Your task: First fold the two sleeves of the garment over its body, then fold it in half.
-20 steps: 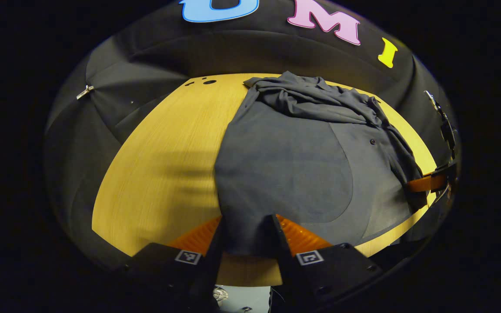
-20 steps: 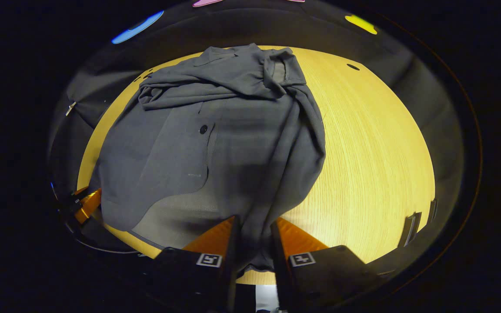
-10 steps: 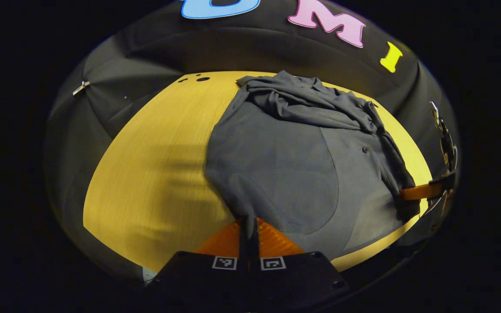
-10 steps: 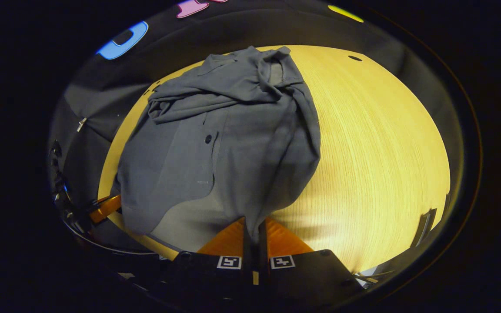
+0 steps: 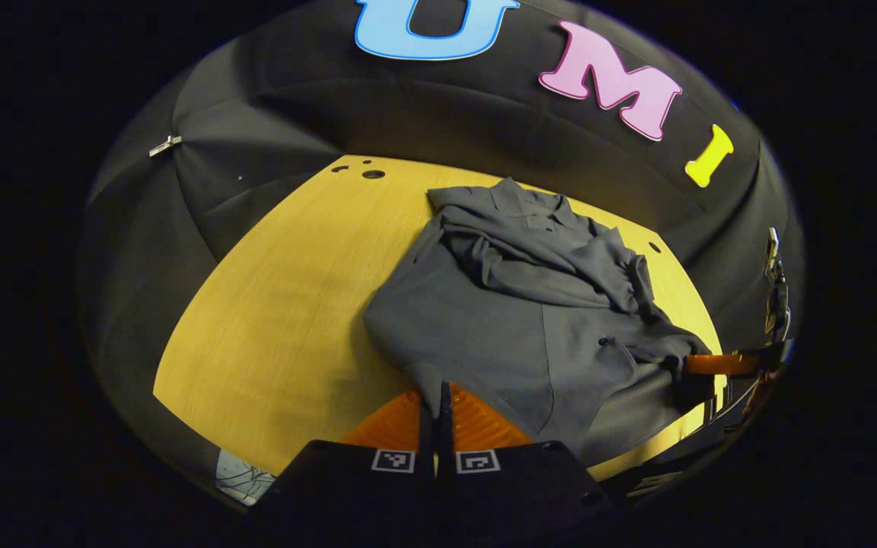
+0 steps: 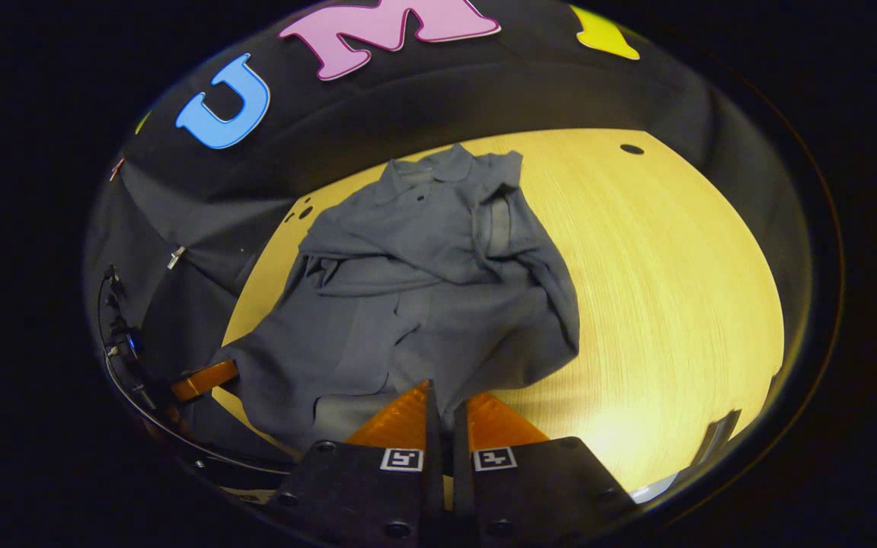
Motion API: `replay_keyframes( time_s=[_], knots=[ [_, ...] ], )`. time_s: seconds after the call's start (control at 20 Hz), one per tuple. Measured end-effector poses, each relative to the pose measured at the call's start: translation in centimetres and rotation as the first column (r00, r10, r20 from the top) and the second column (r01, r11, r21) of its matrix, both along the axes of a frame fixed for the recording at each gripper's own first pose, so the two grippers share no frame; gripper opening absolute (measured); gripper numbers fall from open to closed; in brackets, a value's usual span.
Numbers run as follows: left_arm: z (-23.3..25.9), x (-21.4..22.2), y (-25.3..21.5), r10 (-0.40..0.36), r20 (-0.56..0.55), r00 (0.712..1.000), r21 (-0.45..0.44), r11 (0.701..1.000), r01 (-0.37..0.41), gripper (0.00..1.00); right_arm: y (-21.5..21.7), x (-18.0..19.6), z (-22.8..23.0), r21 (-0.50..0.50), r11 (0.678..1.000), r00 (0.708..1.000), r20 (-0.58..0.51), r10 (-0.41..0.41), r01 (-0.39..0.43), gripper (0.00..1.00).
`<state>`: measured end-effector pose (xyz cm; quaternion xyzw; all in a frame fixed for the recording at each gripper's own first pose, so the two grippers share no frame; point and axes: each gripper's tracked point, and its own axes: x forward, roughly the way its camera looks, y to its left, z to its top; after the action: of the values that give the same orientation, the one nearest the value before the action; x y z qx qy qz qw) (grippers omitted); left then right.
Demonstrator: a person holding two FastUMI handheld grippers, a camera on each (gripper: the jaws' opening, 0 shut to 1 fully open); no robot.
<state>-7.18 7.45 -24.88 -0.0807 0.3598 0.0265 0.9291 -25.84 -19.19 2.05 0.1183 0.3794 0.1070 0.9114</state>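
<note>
Hard to say exactly how much cloth each tool has, since the pinched bit of the grey garment [image 5: 515, 320] disappears right between the fingers and the hem edge is lost there. The left gripper [image 5: 436, 396] has its fingers pressed together on the near hem, with the fabric rising out of the tips and spreading ahead and to the right of it across the wooden table [image 5: 271, 320]. The right gripper [image 6: 442, 396] is likewise clamped on the near hem, and from there the garment [image 6: 423, 304] runs ahead and off to its left, with bare table to its right. The sleeves lie bunched across the upper body near the collar, far ahead of both tools, but the folds are too rumpled to tell which sleeve sits on top. The left gripper view catches the other tool at its far right edge, mostly cut off, one finger touching the cloth. The right gripper view shows the collar and placket more clearly, plus the other tool's finger low on its left, half hidden by the garment.
</note>
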Motion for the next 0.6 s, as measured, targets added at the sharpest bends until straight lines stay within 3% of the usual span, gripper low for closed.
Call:
replay_keyframes(
  time_s=[0.6],
  knots=[
    [8.3, 9.4, -1.2, -0.033, 0.147, 0.989, 0.012, 0.999, 0.032, 0.05, -0.6, 9.5, 7.1, -0.011, 1.000, 0.981, 0.194, 0.016, -0.014, 0.10]
  ],
)
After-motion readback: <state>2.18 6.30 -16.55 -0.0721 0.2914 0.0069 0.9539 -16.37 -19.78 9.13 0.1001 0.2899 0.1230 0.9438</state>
